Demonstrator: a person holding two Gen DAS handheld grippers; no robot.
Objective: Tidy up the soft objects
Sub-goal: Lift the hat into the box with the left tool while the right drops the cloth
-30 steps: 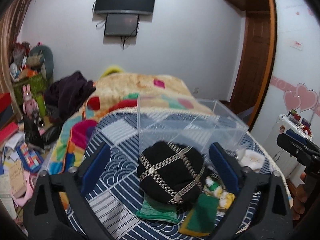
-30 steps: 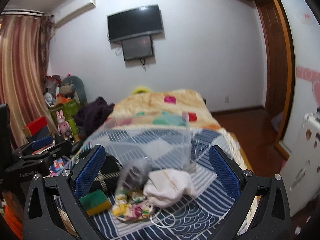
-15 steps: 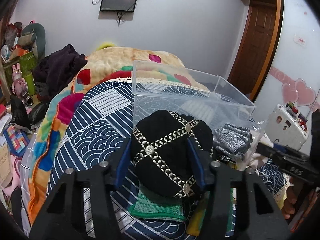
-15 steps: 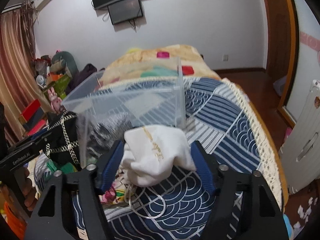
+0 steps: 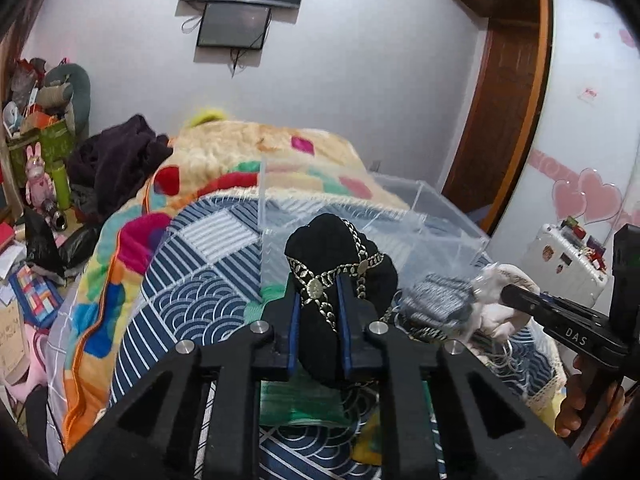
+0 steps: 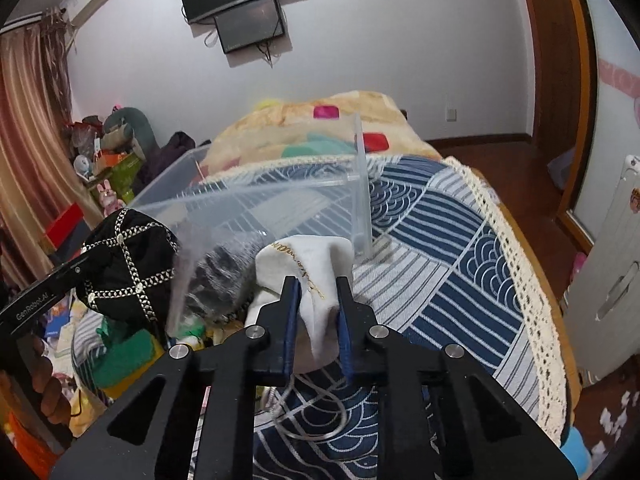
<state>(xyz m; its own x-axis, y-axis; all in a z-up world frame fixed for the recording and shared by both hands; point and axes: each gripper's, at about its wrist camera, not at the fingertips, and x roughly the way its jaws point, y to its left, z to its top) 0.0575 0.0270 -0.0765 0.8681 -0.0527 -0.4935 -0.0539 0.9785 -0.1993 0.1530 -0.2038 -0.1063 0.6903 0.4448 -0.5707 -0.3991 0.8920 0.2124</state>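
- left gripper [image 5: 319, 300]: was spread a second ago, now pinching black cap [image 5: 340, 256], lifted beside clear bin [image 5: 432, 216].
- right gripper [image 6: 318, 300]: likewise closed, pinching white pouch [image 6: 308, 264] before the bin.
- grey knit [image 6: 224, 268]: between them.

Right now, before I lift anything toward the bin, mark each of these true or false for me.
1. The left gripper has its jaws shut on the black hat with gold trim. True.
2. The right gripper is open and holds nothing. False: its jaws pinch the white cloth pouch.
3. The clear plastic bin sits on the bed, past both held items. True.
4. A grey knit item lies between the hat and the pouch. True.
5. The bin has a lid on. False: its top is open.
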